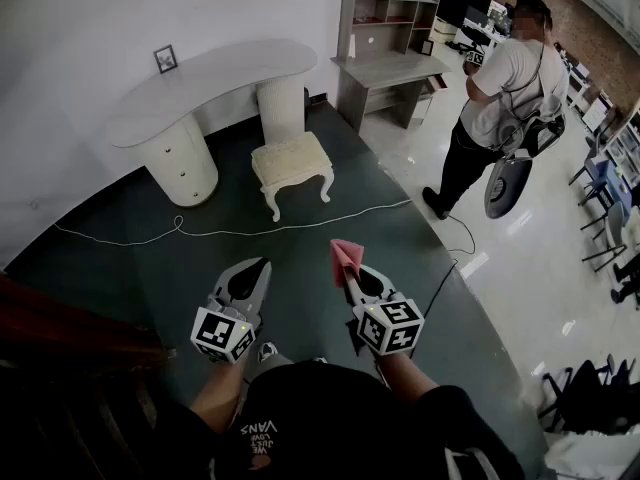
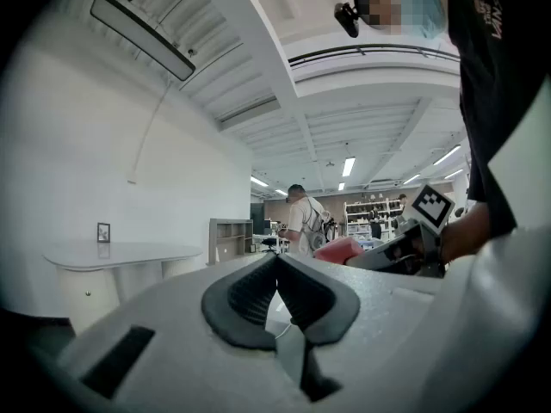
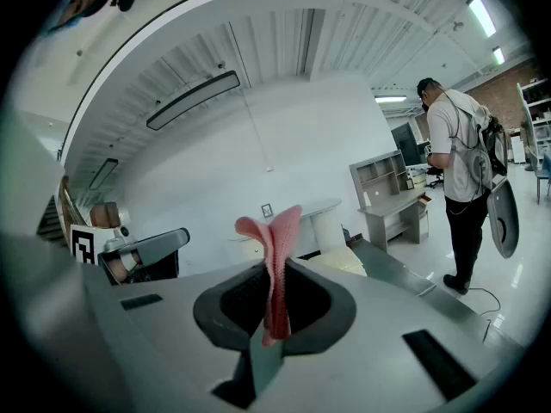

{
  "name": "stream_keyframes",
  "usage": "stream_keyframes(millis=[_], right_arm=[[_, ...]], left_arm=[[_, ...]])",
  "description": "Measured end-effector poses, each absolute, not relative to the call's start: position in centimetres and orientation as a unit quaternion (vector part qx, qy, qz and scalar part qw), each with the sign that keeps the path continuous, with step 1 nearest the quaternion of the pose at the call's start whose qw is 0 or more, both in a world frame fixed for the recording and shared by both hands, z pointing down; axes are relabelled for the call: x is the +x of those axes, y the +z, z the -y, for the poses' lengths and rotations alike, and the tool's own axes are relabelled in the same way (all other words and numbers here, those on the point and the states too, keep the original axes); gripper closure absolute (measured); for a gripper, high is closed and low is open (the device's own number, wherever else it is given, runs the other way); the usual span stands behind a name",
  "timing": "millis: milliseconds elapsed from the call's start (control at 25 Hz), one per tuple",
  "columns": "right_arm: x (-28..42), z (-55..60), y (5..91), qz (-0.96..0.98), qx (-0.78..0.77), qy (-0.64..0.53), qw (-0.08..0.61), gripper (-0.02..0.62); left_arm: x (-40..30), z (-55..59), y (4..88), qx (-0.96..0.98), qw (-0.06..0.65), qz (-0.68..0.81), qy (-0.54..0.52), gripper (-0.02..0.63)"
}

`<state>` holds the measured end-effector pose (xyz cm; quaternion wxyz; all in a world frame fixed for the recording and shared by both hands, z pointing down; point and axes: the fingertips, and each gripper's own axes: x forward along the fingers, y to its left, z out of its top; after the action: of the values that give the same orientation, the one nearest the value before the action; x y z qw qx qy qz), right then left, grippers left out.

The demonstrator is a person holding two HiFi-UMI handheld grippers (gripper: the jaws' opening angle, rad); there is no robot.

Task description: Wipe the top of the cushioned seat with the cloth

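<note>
The cushioned seat [image 1: 291, 160] is a small cream stool with white curved legs, standing on dark floor in front of a white curved desk [image 1: 205, 88]. My right gripper [image 1: 347, 268] is shut on a pink cloth [image 1: 345, 256], well short of the stool and held in the air. In the right gripper view the folded pink cloth [image 3: 274, 256] sticks up from the closed jaws, with the stool [image 3: 338, 261] beyond. My left gripper [image 1: 252, 271] is beside the right one, shut and holding nothing; its jaws [image 2: 276, 269] meet in the left gripper view.
A white cable [image 1: 230, 231] runs across the dark floor between me and the stool. A person [image 1: 495, 103] stands at the right on the shiny pale floor, near a grey shelf desk [image 1: 388, 53]. Chairs [image 1: 600, 183] line the far right. Dark red stairs [image 1: 60, 328] are at my left.
</note>
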<state>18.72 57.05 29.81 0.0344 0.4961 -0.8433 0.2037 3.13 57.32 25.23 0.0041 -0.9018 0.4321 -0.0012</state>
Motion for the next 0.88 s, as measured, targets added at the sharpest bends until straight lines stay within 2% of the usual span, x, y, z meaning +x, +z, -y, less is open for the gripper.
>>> stream_keyframes(millis=[520,880], right_arm=[[18.9,-54.8,30.6,0.845,0.49,0.213,0.03,0.571],[16.4,-48.4,30.8,0.835,0.502,0.222,0.035,0.568]], left_arm=[[2.5,-55.7,26.9,-0.895,-0.013,-0.446,-0.007,0.588],[-0.9,-49.4,27.9,-0.895,-0.035,-0.445,-0.007,0.588]])
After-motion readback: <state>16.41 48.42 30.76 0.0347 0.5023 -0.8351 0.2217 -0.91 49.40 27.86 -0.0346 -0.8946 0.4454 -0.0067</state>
